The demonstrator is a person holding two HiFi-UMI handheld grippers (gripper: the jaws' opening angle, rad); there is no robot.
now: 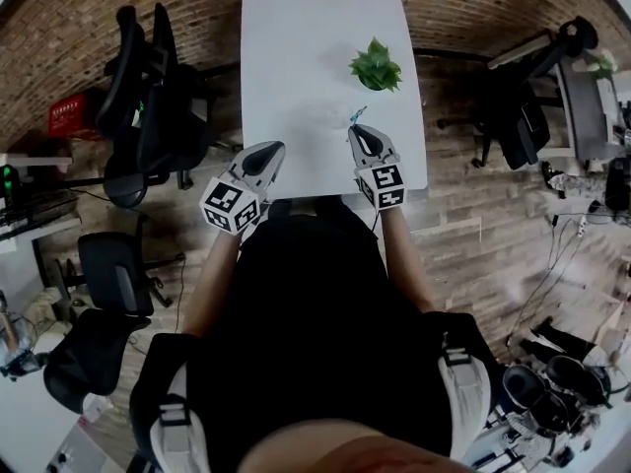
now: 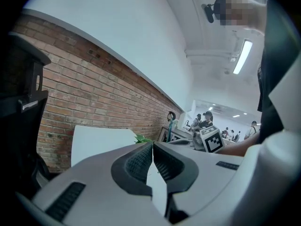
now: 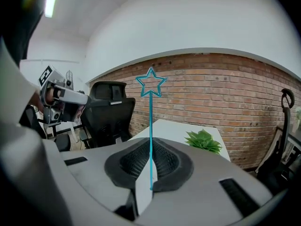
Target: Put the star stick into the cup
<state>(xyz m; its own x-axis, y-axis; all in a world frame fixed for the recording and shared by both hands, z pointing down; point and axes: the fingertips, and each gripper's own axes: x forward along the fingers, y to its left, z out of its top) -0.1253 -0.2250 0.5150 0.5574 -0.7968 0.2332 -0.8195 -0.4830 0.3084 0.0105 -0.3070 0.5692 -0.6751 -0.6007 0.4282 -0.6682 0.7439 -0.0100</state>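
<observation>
Right hand-held gripper (image 3: 150, 145) pinches star stick (image 3: 150, 112) over white table (image 3: 176, 127) before brick wall (image 3: 225, 88).

From the head view, the star stick (image 1: 358, 116) is showing only as a tiny blue sliver just ahead of the right hand-held gripper (image 1: 361, 132), too small for its shape to be read. A faint shape (image 1: 338, 115) just beside that gripper's tip is blending into the counter (image 1: 296, 47); whether it is the cup cannot be told. In the right gripper view the stick's lower end is disappearing between the closed jaws. Ahead of the left hand-held gripper (image 2: 153, 145), the plant (image 2: 142, 139) is peeking out as leaf tips only.
</observation>
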